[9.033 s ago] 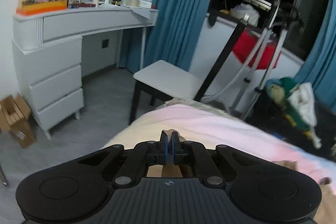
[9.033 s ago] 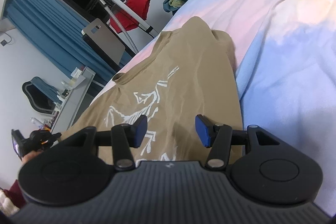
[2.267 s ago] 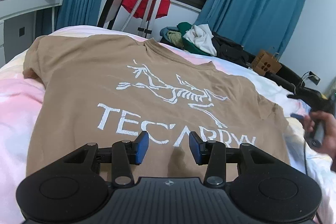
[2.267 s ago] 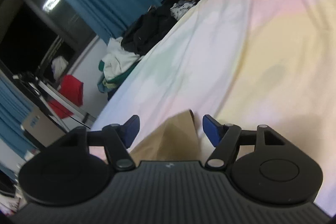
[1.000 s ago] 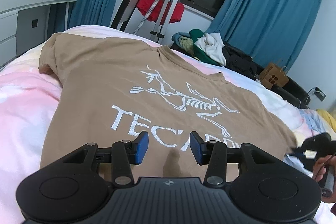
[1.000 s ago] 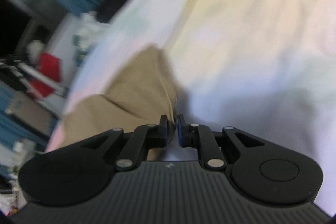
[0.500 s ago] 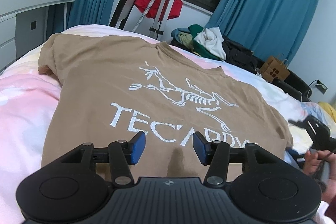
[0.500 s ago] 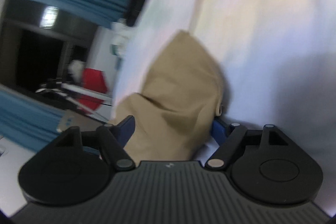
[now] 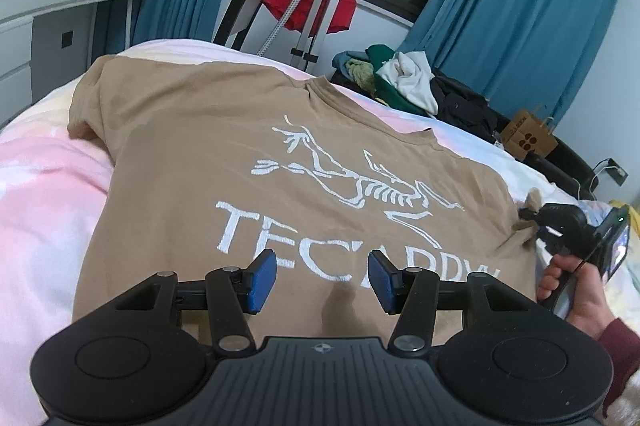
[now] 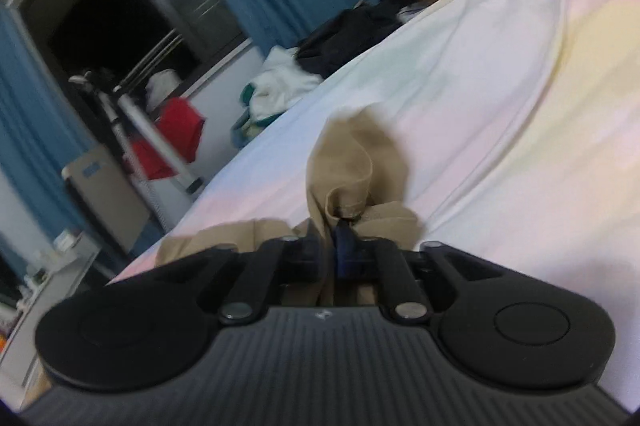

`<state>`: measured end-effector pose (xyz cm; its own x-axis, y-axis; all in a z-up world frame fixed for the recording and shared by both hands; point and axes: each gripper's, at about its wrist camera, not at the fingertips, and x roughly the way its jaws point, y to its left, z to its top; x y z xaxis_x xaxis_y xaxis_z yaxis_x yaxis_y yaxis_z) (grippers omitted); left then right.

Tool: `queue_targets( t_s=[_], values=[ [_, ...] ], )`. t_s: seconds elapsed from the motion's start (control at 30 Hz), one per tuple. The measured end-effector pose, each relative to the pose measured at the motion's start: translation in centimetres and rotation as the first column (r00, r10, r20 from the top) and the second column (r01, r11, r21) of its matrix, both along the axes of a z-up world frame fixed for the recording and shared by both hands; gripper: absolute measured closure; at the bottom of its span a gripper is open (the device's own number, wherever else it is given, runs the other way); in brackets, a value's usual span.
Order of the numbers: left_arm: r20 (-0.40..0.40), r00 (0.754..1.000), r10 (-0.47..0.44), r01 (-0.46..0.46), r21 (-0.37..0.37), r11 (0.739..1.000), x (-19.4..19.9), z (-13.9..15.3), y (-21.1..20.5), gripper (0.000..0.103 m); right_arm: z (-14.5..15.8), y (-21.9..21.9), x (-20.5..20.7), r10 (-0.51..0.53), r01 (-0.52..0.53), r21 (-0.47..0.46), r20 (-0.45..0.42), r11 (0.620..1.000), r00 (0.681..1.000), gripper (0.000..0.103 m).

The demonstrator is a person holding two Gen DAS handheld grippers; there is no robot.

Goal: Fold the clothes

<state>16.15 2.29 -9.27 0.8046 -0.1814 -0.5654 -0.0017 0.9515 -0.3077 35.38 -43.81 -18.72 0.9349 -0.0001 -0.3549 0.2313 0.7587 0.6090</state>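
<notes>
Sleeve (image 10: 352, 162) of tan T-shirt (image 9: 240, 154) pinched between right fingers (image 10: 345, 238); left fingers (image 9: 262, 276) spread above hem.

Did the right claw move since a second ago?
Yes. The right claw swung toward the window; the red cloth now shows, and it pinches the shirt sleeve.

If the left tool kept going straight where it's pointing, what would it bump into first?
Most likely the tan T-shirt spread on the bed. The left tool is open, tilted down over the white lettering, with nothing between. Exact depth is unclear.

A tan T-shirt (image 9: 192, 154) with a white skeleton print lies flat, one sleeve bunched upward.
</notes>
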Motion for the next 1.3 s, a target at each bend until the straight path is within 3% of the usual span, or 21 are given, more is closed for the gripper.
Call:
queue_targets(
  t_s=[0.27, 0.57, 0.67, 0.77, 0.8, 0.87, 0.93, 1.07, 1.2, 1.3],
  values=[
    [0.001, 1.0, -0.008, 0.008, -0.029, 1.0, -0.5, 0.3, 0.8, 0.05, 0.1, -3.1, -5.3, -0.066, 0.074, 0.108, -0.075, 0.991, 0.995, 0.093],
    [0.03, 1.0, 0.005, -0.004, -0.042, 0.999, -1.5, 1.3, 1.0, 0.05, 3.2, -5.1, -12.3, -0.124, 0.146, 0.205, -0.116, 0.968, 0.985, 0.092],
    [0.026, 1.0, -0.002, 0.003, -0.028, 1.0, -1.7, 1.3, 0.6, 0.05, 2.5, -6.7, -14.4, -0.158, 0.186, 0.284, -0.118, 0.941, 0.98, 0.091],
    [0.023, 1.0, -0.019, 0.019, -0.009, 1.0, -1.9, 1.2, -0.1, 0.05, 0.5, -7.8, -13.6, -0.12, 0.182, 0.354, -0.19, 0.917, 0.975, 0.09],
    [0.024, 0.999, -0.025, 0.025, 0.0, 1.0, -1.9, 1.1, -0.3, 0.05, -0.2, -8.1, -13.0, -0.102, 0.174, 0.362, -0.211, 0.916, 0.972, 0.088],
    [0.024, 0.999, -0.035, 0.034, 0.016, 0.999, -2.0, 1.0, -0.7, 0.05, -1.5, -8.5, -12.2, -0.094, 0.178, 0.394, -0.224, 0.902, 0.97, 0.069],
    [0.019, 0.999, -0.039, 0.038, 0.027, 0.999, -1.9, 0.8, -1.1, 0.05, -2.5, -8.8, -11.7, -0.094, 0.184, 0.423, -0.226, 0.887, 0.97, 0.061],
    [0.009, 0.999, -0.041, 0.041, 0.04, 0.998, -1.5, 0.3, -1.6, 0.05, -2.7, -7.7, -10.8, -0.08, 0.17, 0.418, -0.226, 0.892, 0.971, 0.059],
    [0.006, 0.999, -0.045, 0.045, 0.052, 0.998, -1.1, -0.1, -1.9, 0.05, -1.2, -4.7, -9.2, 0.027, 0.07, 0.32, -0.291, 0.945, 0.956, 0.059],
    [-0.003, 0.999, -0.048, 0.048, 0.054, 0.997, -0.9, -0.4, -1.9, 0.05, -0.7, -2.7, -8.9, 0.065, 0.024, 0.275, -0.31, 0.961, 0.949, 0.059]
  ],
)
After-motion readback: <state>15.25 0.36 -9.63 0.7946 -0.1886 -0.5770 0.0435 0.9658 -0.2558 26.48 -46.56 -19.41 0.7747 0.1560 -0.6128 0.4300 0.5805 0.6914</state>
